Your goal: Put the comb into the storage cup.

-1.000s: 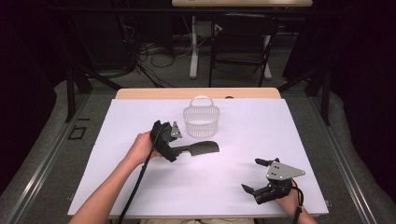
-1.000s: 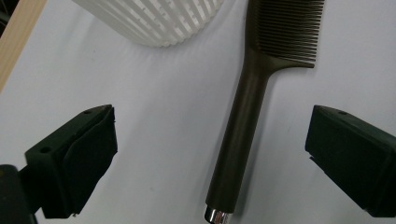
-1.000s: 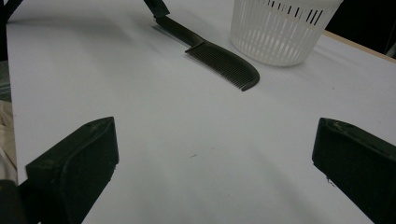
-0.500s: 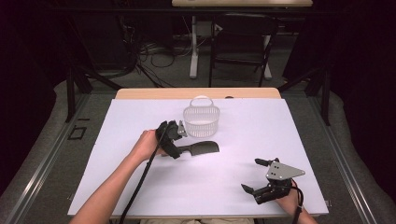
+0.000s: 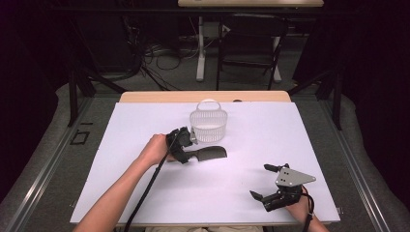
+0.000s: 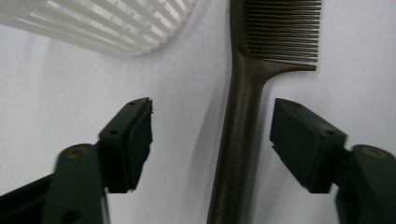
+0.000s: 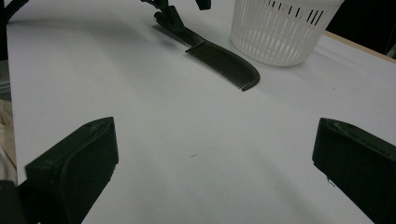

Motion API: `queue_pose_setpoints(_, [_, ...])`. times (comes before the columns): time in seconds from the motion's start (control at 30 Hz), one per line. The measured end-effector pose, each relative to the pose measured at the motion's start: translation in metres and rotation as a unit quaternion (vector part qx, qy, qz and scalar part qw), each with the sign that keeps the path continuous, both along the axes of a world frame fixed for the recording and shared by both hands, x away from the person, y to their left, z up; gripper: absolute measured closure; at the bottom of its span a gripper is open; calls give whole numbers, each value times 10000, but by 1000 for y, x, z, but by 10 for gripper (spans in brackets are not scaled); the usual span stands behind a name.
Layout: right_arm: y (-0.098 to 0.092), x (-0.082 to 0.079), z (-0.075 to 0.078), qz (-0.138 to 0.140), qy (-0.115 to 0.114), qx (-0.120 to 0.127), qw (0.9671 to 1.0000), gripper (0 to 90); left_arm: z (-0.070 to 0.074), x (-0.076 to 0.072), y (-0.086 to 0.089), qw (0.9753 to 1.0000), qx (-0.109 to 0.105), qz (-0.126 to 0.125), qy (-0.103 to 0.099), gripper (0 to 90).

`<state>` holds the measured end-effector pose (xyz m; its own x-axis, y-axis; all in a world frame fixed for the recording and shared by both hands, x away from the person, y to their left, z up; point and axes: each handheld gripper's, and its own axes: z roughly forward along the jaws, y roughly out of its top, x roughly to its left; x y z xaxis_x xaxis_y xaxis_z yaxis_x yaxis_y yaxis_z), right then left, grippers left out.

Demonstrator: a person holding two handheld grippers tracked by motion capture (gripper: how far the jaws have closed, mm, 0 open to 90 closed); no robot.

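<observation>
The white tabletop (image 5: 241, 193) is the biggest thing here. Most of it is bare, with lots of open room in the middle and along the left and right edges. A strip of wood shows at its far edge.

The white basket (image 5: 208, 124) stands upright near the far edge, a bit left of the middle. Its sides are made of thin slats.

The left gripper (image 5: 180, 144) is just in front of the basket. Its jaws are wide open, one on each side of the comb's handle. In the left gripper view there is a gap between each jaw and the handle, so they are not touching it.

The right gripper (image 5: 267, 182) is down near the front edge, at the right, well apart from the rest. Its jaws are wide open too, with bare tabletop between them.

The dark comb (image 5: 209, 153) lies flat on the tabletop, just beside the basket. Its teeth end points to the right, toward open room.
</observation>
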<state>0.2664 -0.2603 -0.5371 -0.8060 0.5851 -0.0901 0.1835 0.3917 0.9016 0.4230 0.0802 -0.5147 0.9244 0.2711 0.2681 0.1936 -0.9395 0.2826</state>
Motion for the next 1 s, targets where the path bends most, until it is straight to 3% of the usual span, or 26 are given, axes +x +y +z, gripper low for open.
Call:
queue_pose_setpoints(0.43, [0,0,0,49,22,-5,10000,1,-4,5,-15,9984,312,-315,361,623])
queue_pose_setpoints(0.57, [1,0,0,72,3,8,10000,1,-4,7,-19,9978,398,-347,410,647])
queue_pose_setpoints(0.67, [1,0,0,75,0,17,10000,1,-5,9,-20,9978,330,-364,448,659])
queue_pose_setpoints(1.0, [0,-1,1,74,1,8,10000,1,-9,15,-23,9949,594,-450,676,687])
